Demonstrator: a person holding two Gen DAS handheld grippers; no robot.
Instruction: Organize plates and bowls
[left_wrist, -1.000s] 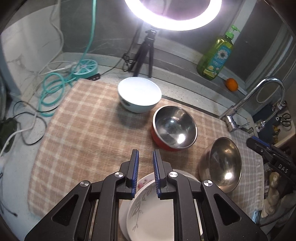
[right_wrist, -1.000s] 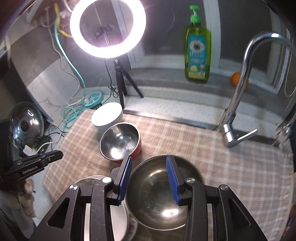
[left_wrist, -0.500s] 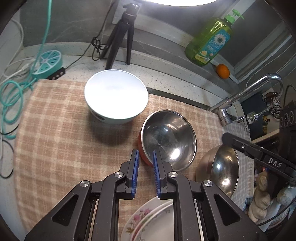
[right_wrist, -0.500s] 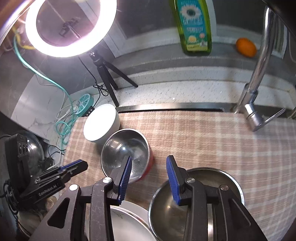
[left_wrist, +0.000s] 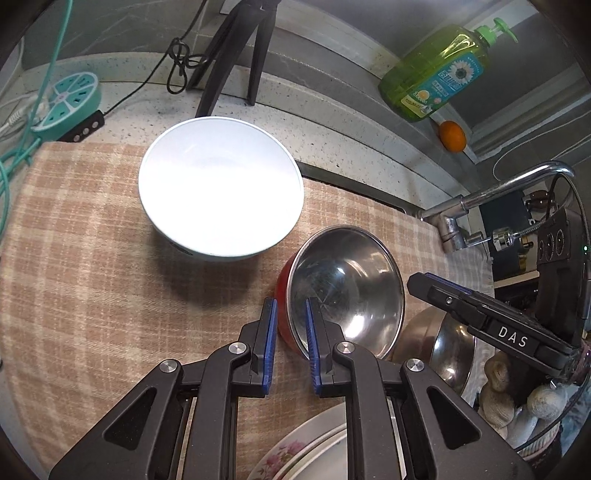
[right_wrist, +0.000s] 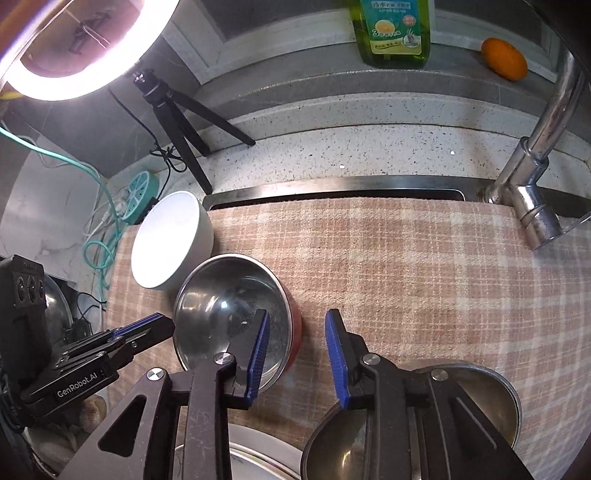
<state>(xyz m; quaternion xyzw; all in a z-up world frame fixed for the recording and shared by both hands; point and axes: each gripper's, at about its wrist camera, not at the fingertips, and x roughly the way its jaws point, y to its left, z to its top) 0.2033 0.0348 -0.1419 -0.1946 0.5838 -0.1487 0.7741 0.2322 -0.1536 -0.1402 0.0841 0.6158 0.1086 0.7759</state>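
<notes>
A red-sided steel bowl (left_wrist: 347, 291) stands on the checked cloth (left_wrist: 92, 277), with a white bowl (left_wrist: 221, 186) behind it to the left. My left gripper (left_wrist: 290, 314) is open, its jaws straddling the red bowl's near rim without closing on it. A plain steel bowl (left_wrist: 439, 343) and stacked floral plates (left_wrist: 314, 454) lie nearer. In the right wrist view my right gripper (right_wrist: 297, 332) is open and empty, over the red bowl's (right_wrist: 232, 317) right edge; the steel bowl (right_wrist: 480, 398) sits below it, the white bowl (right_wrist: 170, 243) farther left.
A ring-light tripod (left_wrist: 236, 48), a teal power strip (left_wrist: 66, 99) and cables stand behind the cloth. A green soap bottle (left_wrist: 439, 74) and an orange (left_wrist: 452, 134) rest on the sill. A tap (right_wrist: 543, 147) rises at the right, beside the sink edge (right_wrist: 332, 186).
Both grippers have moved forward from over the plates and steel bowl toward the red bowl. The left jaws now straddle its rim. The bowls have not moved.
</notes>
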